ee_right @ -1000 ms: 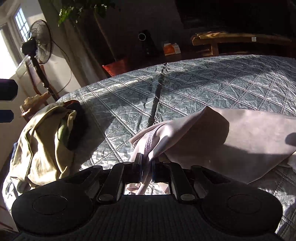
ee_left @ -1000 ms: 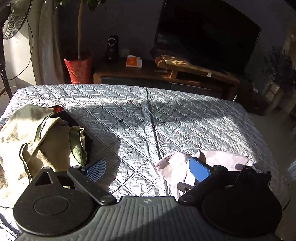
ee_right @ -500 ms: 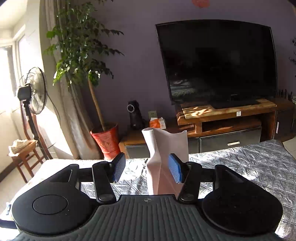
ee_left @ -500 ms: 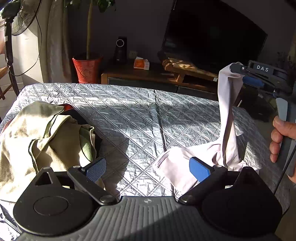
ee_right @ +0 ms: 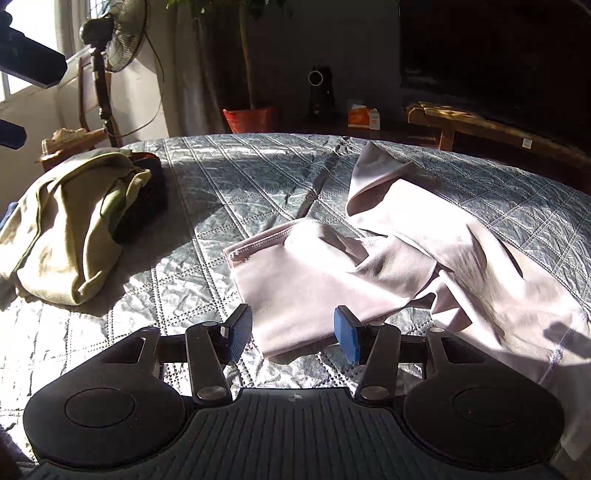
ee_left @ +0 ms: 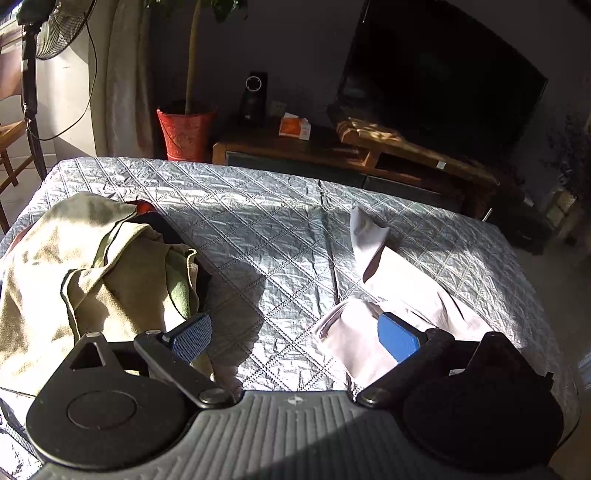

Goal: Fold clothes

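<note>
A pale pink garment (ee_right: 388, 258) lies crumpled on the quilted grey bedspread (ee_right: 236, 184), one end thrown toward the far side. It also shows in the left wrist view (ee_left: 391, 273) at the right. My right gripper (ee_right: 293, 334) is open and empty, just above the garment's near edge. My left gripper (ee_left: 295, 338) is open wide and empty, over the bedspread (ee_left: 266, 229) between the pink garment and a heap of olive-green clothes (ee_left: 74, 266). That heap also shows in the right wrist view (ee_right: 70, 225) at the left.
A dark garment (ee_right: 147, 199) lies under the olive heap. Beyond the bed stand a red plant pot (ee_left: 184, 133), a standing fan (ee_left: 48, 33), a wooden TV stand (ee_left: 369, 147) with a TV (ee_left: 436, 74), and a chair (ee_right: 74, 140).
My right gripper let go of the pink garment, which dropped from hanging in the air onto the bed. The right gripper has come down low over it. The left gripper stayed open.
</note>
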Demonstrator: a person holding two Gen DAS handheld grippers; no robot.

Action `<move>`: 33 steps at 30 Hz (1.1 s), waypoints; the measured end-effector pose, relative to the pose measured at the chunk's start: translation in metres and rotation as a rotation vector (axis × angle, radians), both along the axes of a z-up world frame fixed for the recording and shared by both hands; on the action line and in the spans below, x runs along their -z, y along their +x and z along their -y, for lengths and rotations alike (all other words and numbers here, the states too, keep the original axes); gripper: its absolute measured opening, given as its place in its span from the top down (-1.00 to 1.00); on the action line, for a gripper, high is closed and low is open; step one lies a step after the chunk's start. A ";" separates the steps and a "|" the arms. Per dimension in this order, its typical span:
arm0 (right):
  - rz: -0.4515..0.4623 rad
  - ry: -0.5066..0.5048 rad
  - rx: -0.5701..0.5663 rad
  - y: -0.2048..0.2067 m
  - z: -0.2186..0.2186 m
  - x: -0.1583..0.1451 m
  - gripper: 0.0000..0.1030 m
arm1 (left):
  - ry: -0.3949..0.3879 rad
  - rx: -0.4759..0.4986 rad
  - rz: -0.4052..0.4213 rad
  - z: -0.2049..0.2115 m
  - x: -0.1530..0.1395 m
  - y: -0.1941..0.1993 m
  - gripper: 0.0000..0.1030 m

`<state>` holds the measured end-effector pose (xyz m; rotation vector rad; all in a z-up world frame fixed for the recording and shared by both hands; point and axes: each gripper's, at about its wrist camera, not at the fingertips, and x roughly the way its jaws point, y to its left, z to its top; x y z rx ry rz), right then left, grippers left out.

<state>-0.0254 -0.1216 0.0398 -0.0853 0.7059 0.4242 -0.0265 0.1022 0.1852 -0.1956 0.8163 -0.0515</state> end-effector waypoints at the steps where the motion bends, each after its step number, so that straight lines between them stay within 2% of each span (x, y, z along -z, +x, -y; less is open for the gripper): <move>1: 0.005 -0.022 -0.021 0.000 -0.003 -0.001 -0.30 | 0.000 0.001 -0.001 0.001 0.000 0.001 -0.86; 2: 0.009 -0.045 -0.043 0.001 -0.005 -0.001 -0.46 | 0.002 0.002 -0.001 0.002 0.001 0.001 -0.86; 4: -0.045 -0.106 -0.041 0.006 -0.009 0.010 -0.42 | 0.006 0.006 -0.003 0.004 0.002 0.002 -0.86; 6: -0.060 -0.072 -0.007 0.005 -0.004 0.017 0.02 | 0.011 0.009 -0.005 0.006 0.003 0.003 -0.86; 7: -0.067 -0.051 0.009 0.003 -0.002 0.017 0.17 | 0.014 0.011 -0.005 0.007 0.003 0.002 -0.86; 8: -0.073 -0.030 0.025 0.002 -0.001 0.017 0.64 | 0.015 0.012 -0.004 0.007 0.003 0.002 -0.86; 9: -0.079 -0.010 0.040 0.000 0.001 0.016 0.99 | 0.016 0.011 -0.004 0.008 0.003 0.002 -0.86; 10: -0.090 0.019 0.016 -0.006 -0.003 0.014 1.00 | 0.017 0.011 -0.003 0.008 0.002 0.002 -0.86; 18: -0.178 0.251 -0.206 -0.058 -0.043 -0.003 0.99 | 0.011 -0.003 -0.002 0.005 0.003 0.002 -0.86; 19: -0.189 0.280 -0.234 -0.065 -0.048 -0.006 0.96 | 0.010 -0.003 -0.003 0.005 0.002 0.002 -0.86; 21: -0.172 0.296 -0.174 -0.068 -0.038 -0.012 0.62 | 0.010 0.002 -0.002 0.006 0.002 0.001 -0.86; 25: -0.037 0.147 0.041 -0.064 0.011 -0.023 0.25 | 0.011 0.015 0.002 0.007 0.002 0.001 -0.86; 26: -0.009 0.051 0.098 -0.061 0.027 -0.020 0.08 | 0.010 0.018 0.003 0.007 0.002 0.001 -0.86; 28: 0.043 -0.130 0.182 -0.056 0.056 -0.014 0.04 | 0.009 0.023 0.006 0.008 0.001 0.001 -0.87; 33: 0.018 -0.296 0.289 -0.042 0.109 0.005 -0.11 | 0.006 0.041 0.014 0.012 0.001 0.001 -0.86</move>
